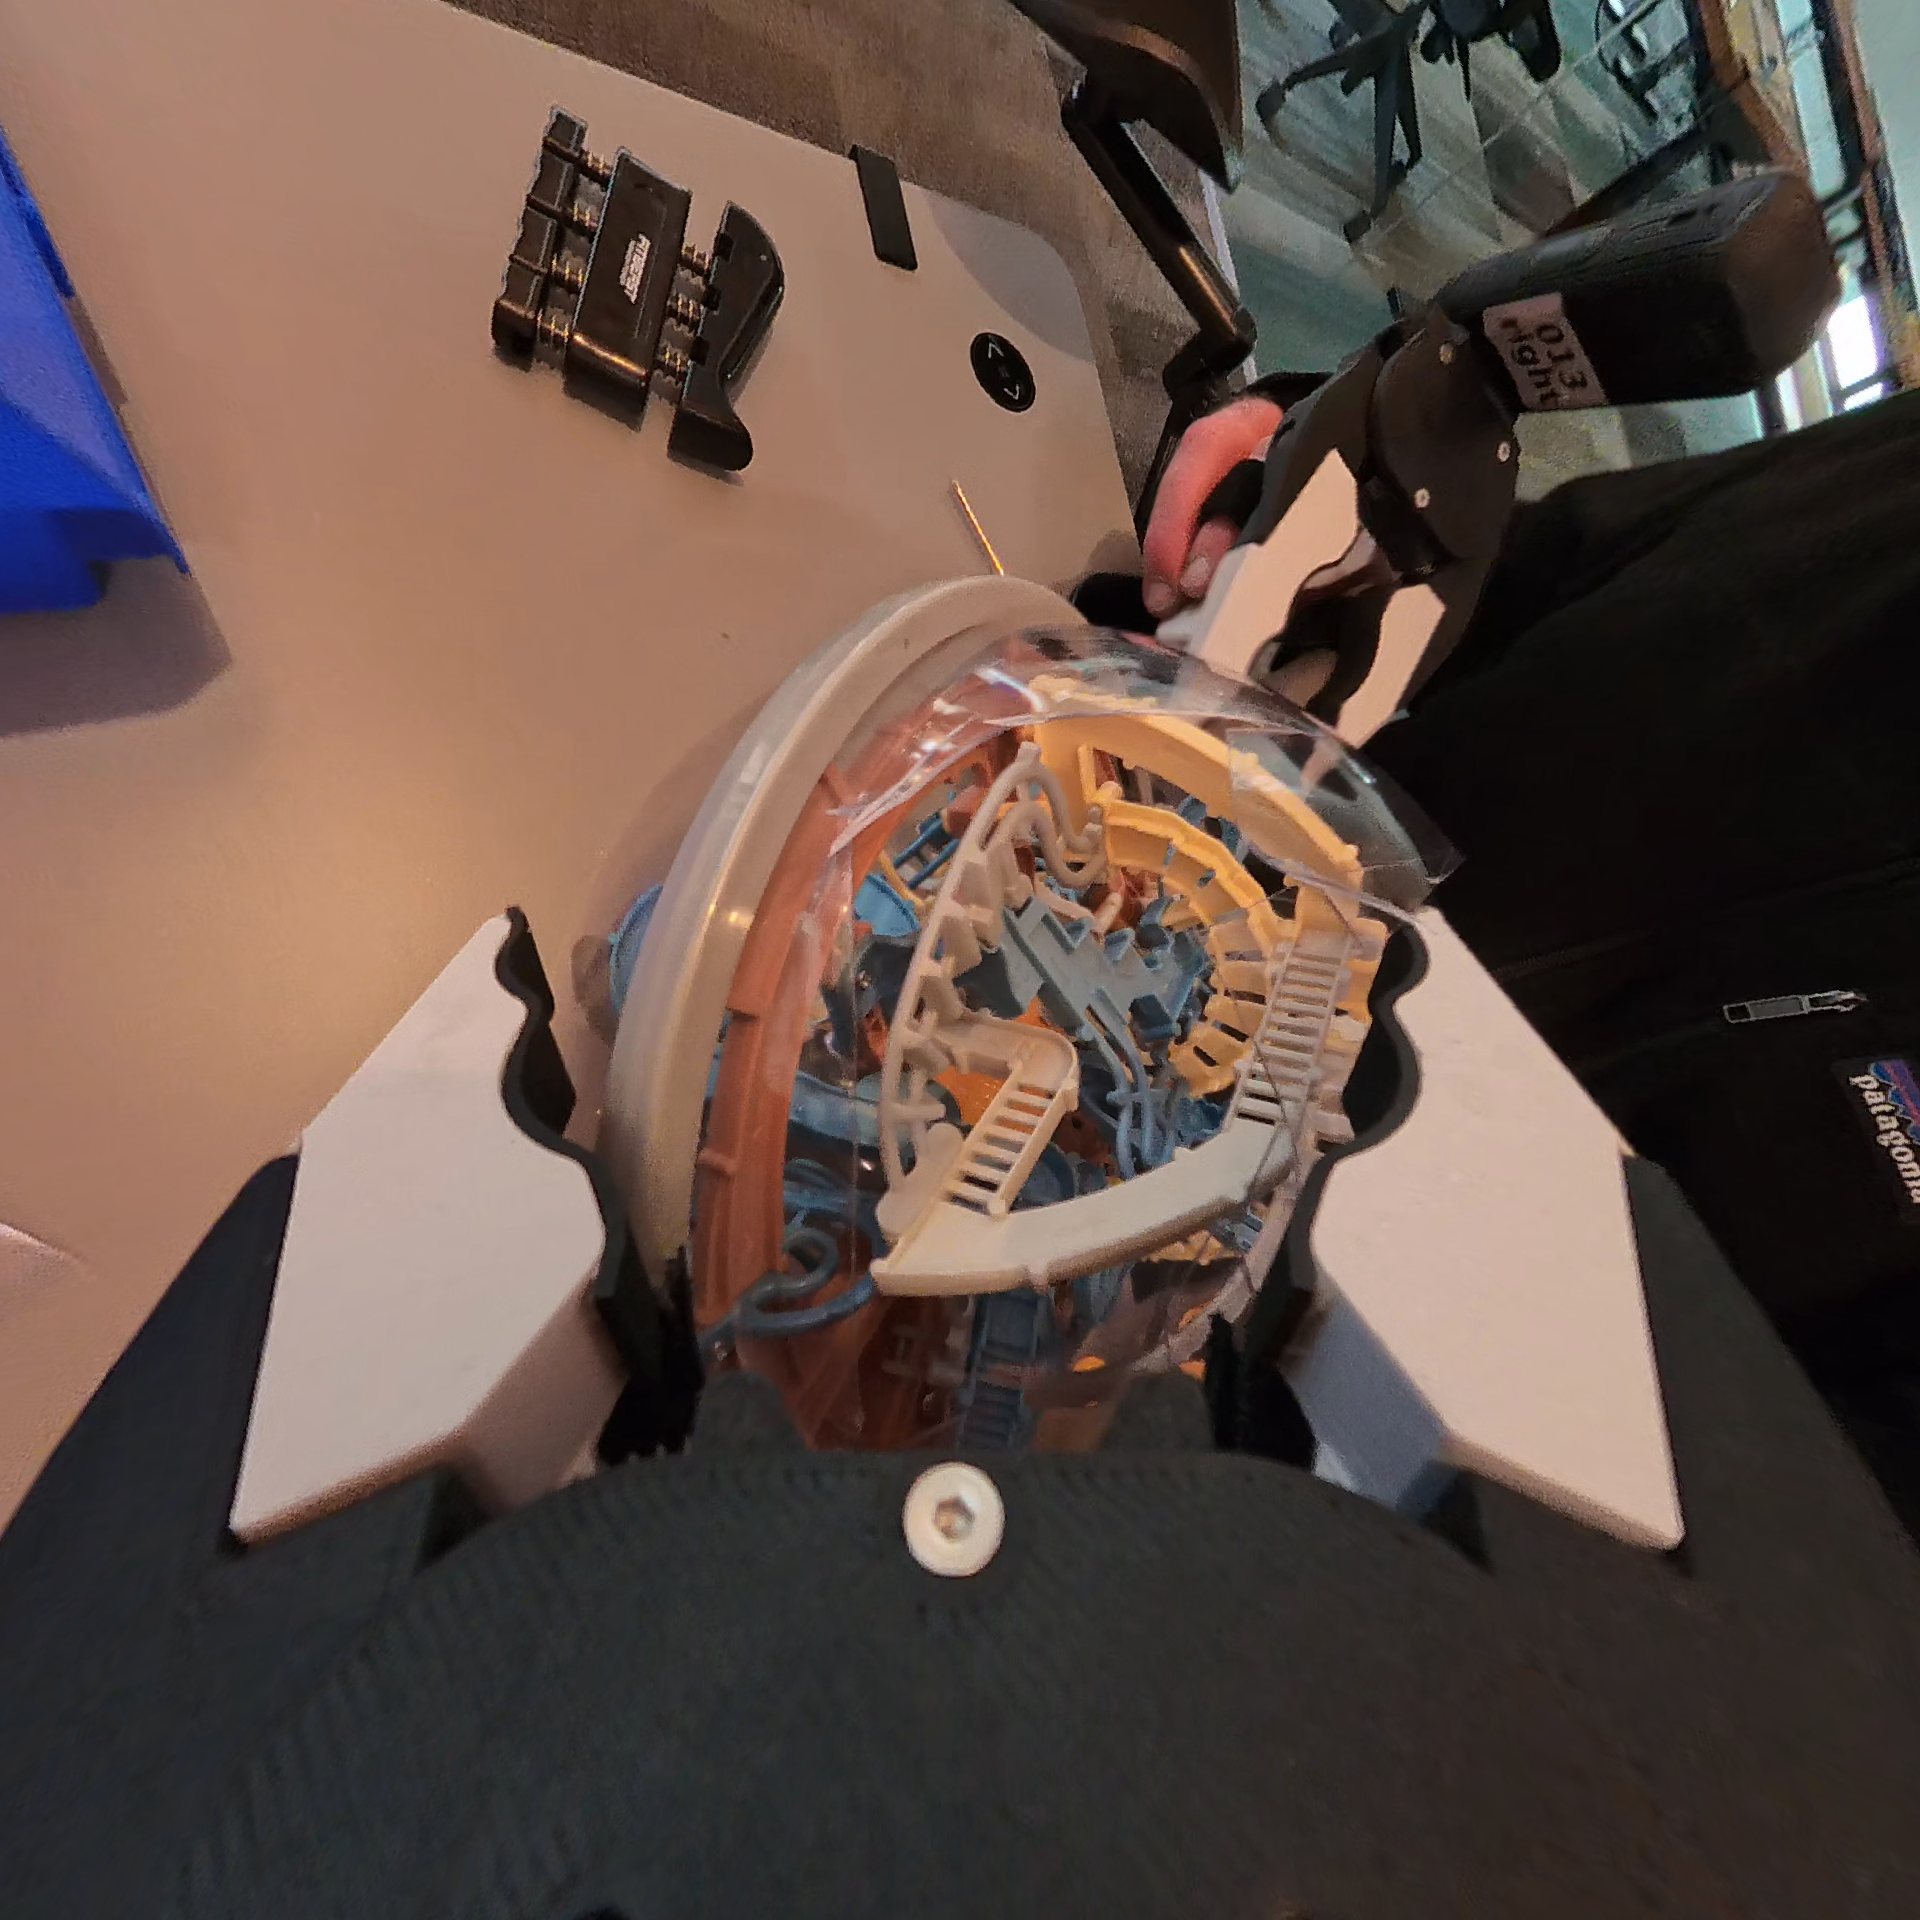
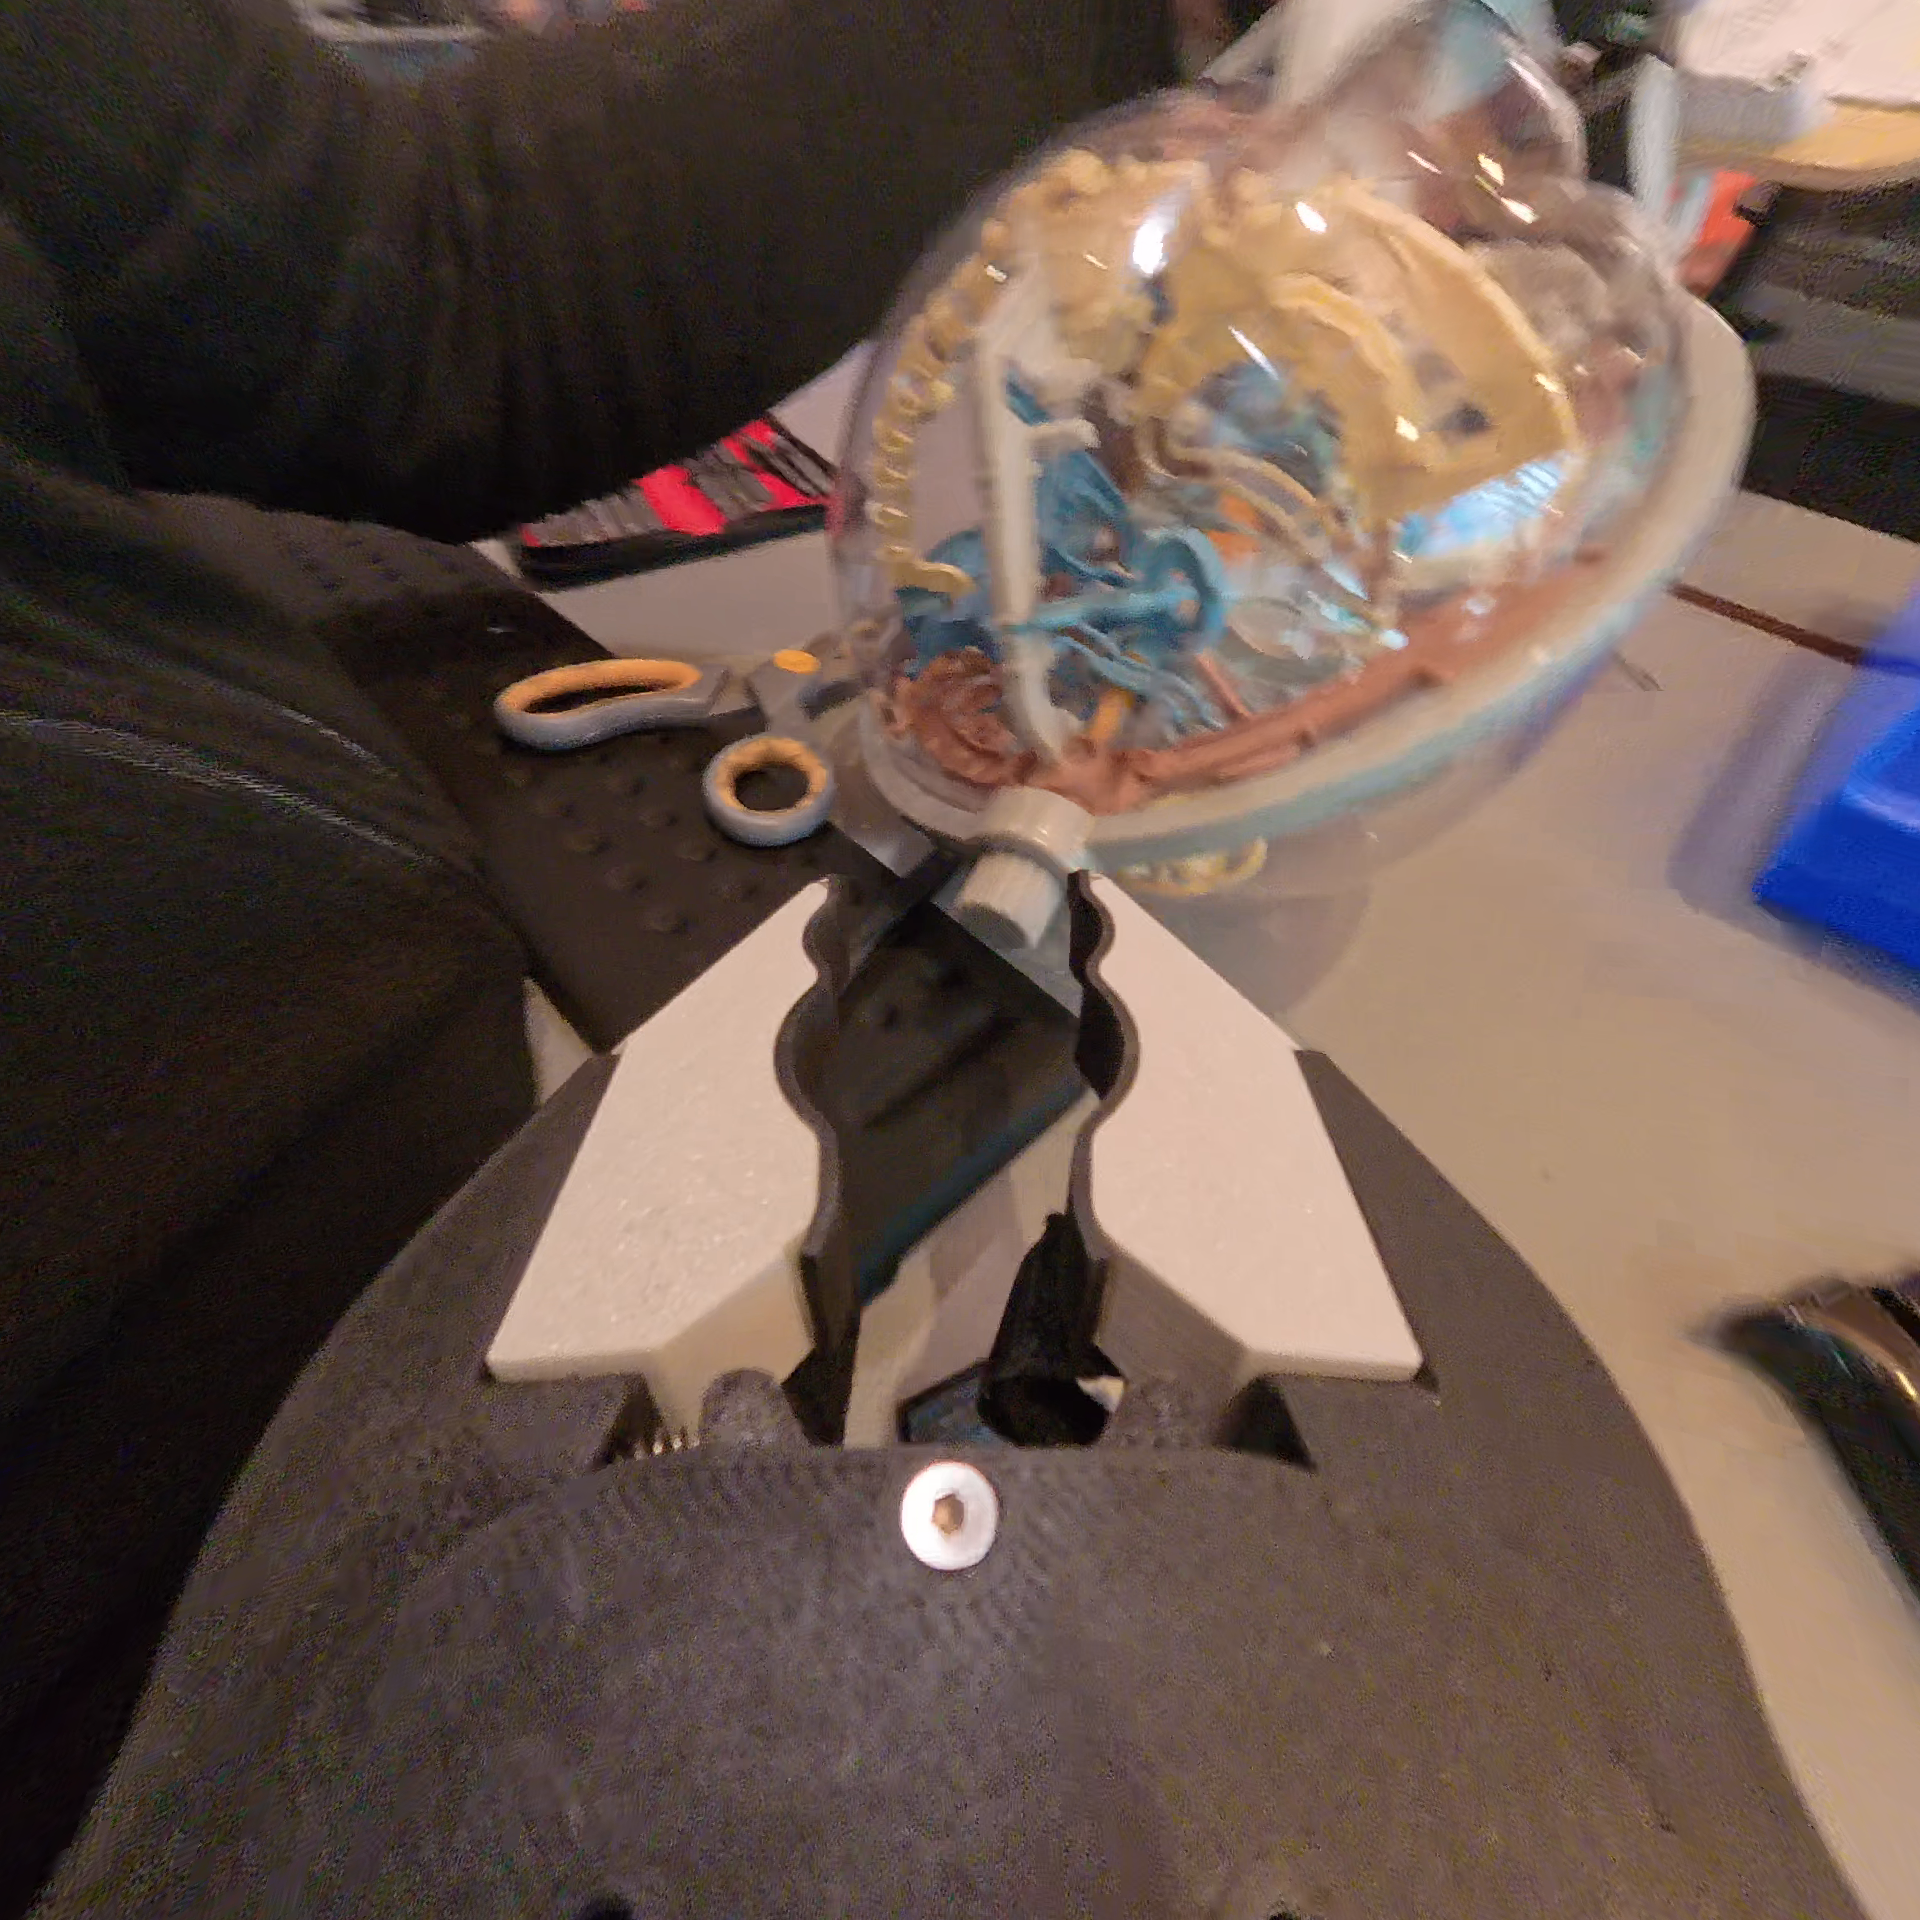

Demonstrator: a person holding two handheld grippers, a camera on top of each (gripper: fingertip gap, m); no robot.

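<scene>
The left gripper (image 1: 961,966) clasped a clear plastic maze sphere with a grey ring and coloured tracks inside (image 1: 1039,987) between its fingers. The right gripper (image 2: 956,904) had its jaws parted, a grey knob (image 2: 1023,868) on the sphere's ring just beyond their tips. Grey-and-orange scissors (image 2: 675,717) lay past the right gripper's left finger.

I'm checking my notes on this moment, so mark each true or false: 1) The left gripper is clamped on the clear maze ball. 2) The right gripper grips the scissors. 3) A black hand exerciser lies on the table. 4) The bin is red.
1) The left gripper is clamped on the clear maze ball: true.
2) The right gripper grips the scissors: false; its fingers stand apart at the ball's grey knob.
3) A black hand exerciser lies on the table: true.
4) The bin is red: false; it is blue.
</scene>
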